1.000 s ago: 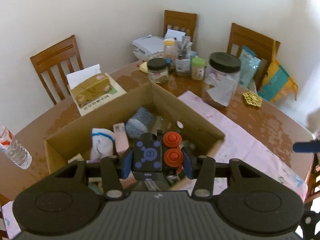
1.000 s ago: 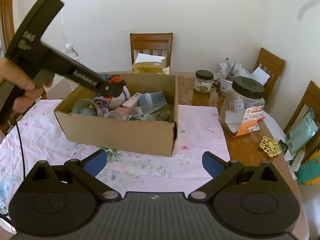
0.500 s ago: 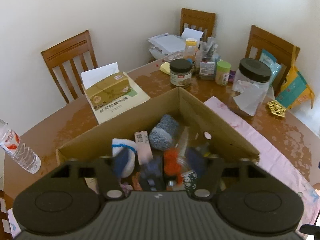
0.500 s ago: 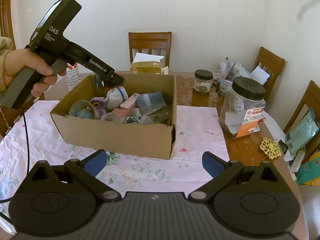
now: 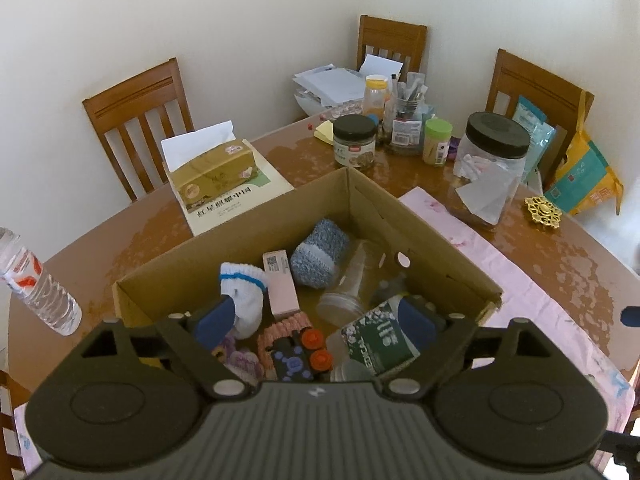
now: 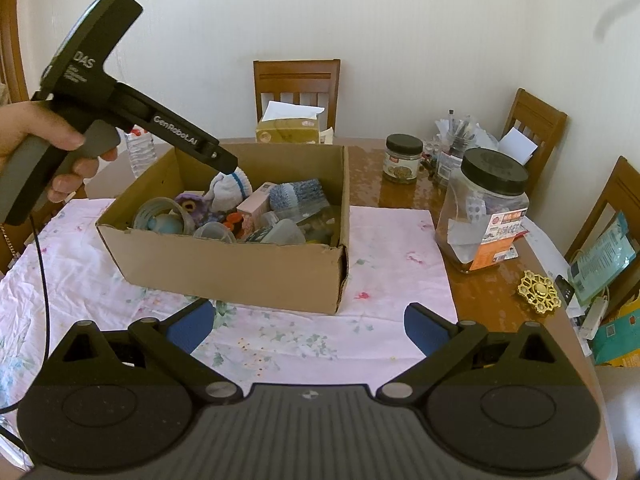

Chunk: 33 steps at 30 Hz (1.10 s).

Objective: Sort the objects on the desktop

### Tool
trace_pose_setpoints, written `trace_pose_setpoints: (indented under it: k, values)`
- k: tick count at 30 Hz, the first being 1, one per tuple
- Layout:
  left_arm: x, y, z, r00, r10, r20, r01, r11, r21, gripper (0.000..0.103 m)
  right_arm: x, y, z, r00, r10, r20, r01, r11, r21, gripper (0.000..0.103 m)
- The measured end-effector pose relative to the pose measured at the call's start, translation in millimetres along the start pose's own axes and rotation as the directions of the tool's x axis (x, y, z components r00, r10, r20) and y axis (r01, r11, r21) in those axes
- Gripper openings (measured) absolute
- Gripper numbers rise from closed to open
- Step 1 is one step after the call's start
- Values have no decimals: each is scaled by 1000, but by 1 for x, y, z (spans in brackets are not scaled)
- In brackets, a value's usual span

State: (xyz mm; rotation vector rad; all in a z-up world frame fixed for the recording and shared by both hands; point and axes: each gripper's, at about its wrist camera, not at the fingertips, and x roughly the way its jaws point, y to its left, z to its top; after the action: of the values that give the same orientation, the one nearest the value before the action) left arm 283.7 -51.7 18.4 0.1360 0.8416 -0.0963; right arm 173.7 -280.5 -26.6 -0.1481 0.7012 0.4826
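An open cardboard box (image 5: 432, 236) sits on the table, also in the right wrist view (image 6: 240, 264). It holds socks, a pink carton, clear cups and a black toy with orange buttons (image 5: 298, 354). My left gripper (image 5: 316, 318) is open and empty above the box's near end, with the toy lying loose below it. In the right wrist view the left gripper (image 6: 230, 168) hangs over the box's back left. My right gripper (image 6: 306, 326) is open and empty above the flowered cloth (image 6: 280, 340), in front of the box.
A tissue box (image 5: 214, 176) on a book stands behind the box. Jars, a pen cup and papers crowd the far corner; a large black-lidded jar (image 6: 482, 208) and a gold coaster (image 6: 538, 288) sit right. A water bottle (image 5: 36, 284) stands left. Wooden chairs surround the table.
My left gripper, shut on the black toy a second ago, lowered into the box, opened and let the toy drop among the items. The right gripper stayed still.
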Motion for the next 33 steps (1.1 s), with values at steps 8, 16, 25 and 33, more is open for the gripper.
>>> trace_pose_setpoints:
  k: [8,16,25,33]
  values:
    - [-26,-3,-18,1000,-6,17,6,1000,-23,92,-2,8,3,1000,24,6,-24,1000,-14,103]
    - [-49,-2,-43,999,27,26,-24,994,-104,94,-3,19,10,999,50,3,-50,997,-52,103]
    - [-65,-4,-79,994,112,-11,-112,979,-168,94,-2,30,19,997,72,-5,-72,995,-67,103]
    - [-77,-4,-103,983,179,-40,-183,955,-235,94,3,43,25,996,87,-25,-89,992,-91,103]
